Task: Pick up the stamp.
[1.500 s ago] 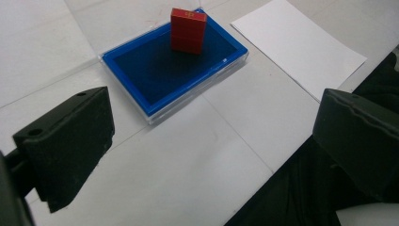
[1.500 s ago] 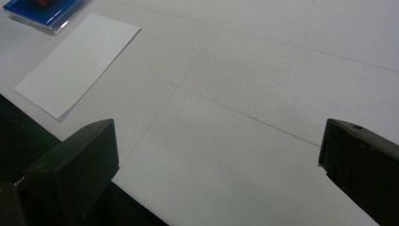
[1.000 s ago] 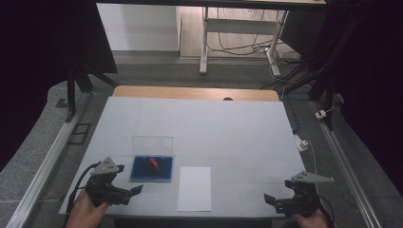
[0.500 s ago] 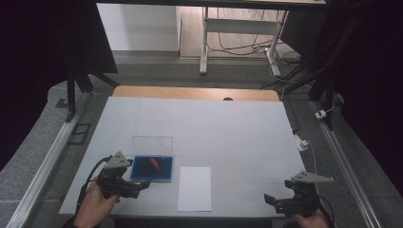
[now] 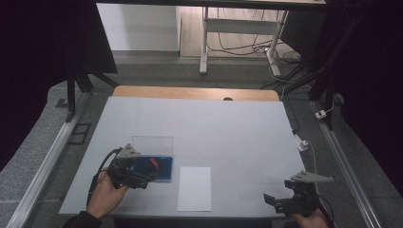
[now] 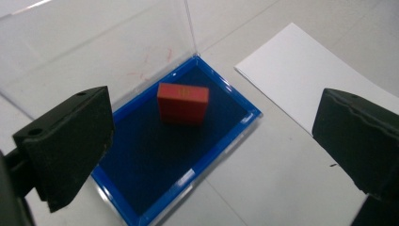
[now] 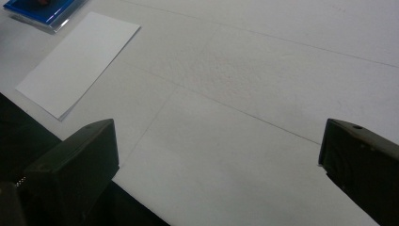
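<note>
Red block [image 6: 182,102]: small, rectangular, matte, with a faint yellowish mark on its top face (too blurred to read). It lies on the dark blue floor of the case [image 6: 221,141], nearer the hinge side than the open front. Case: shallow tray with a bright blue rim, glossy; its clear lid [image 6: 94,52] stands upright at the back edge, with faint red scuffs on the plastic.

Left gripper [image 5: 148,176]: jaws wide apart, holding nothing, poised just above the case's near-left corner. Pads black and blocky.

Paper [image 5: 195,188]: white sheet, flat on the table [image 5: 237,128] just right of the case.

Right gripper [image 5: 274,201]: jaws wide apart, empty, at the table's near edge, well apart from the paper.
</note>
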